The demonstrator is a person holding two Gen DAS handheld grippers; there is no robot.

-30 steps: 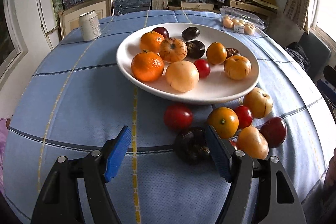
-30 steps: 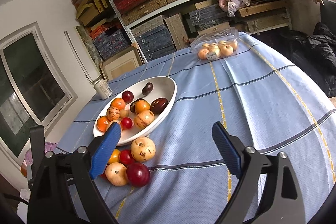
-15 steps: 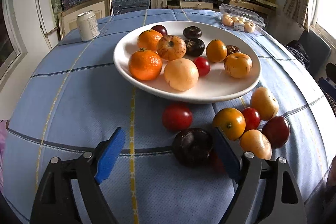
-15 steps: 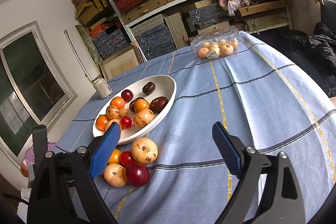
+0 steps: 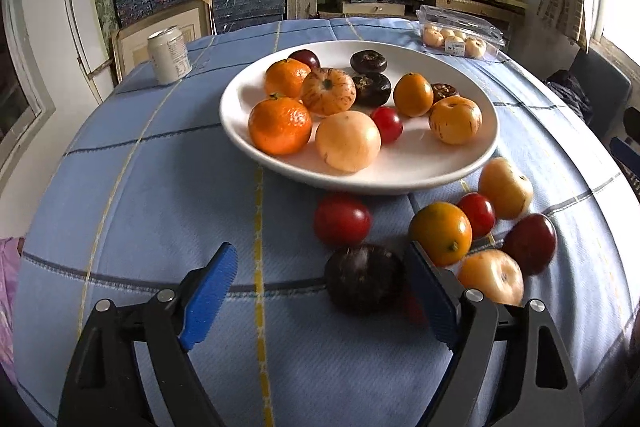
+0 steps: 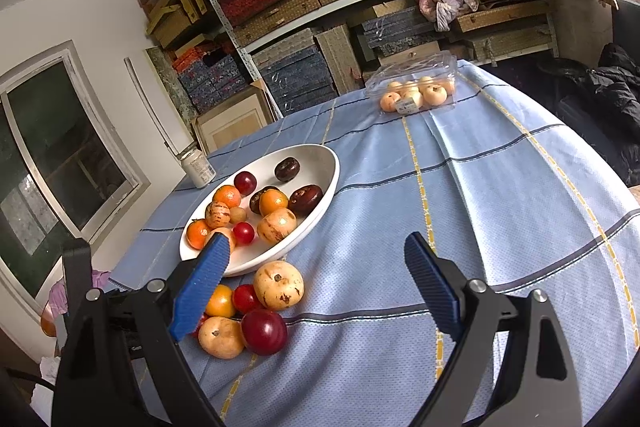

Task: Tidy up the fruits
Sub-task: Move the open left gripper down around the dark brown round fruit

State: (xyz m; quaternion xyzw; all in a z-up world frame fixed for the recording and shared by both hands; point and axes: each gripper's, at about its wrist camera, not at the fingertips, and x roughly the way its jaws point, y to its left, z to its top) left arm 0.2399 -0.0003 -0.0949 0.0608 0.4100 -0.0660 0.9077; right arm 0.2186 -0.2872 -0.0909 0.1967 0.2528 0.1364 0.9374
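- Nearby, loose fruit crowds the white plate's front rim.
- Left gripper tilts down, jaws spread, dark plum between, unclamped.
- Right gripper spread, empty.

A plate sits mid-worktop with fruit in it. A can stands behind it to the left, a fruit box behind right. Loose fruit lies before it.
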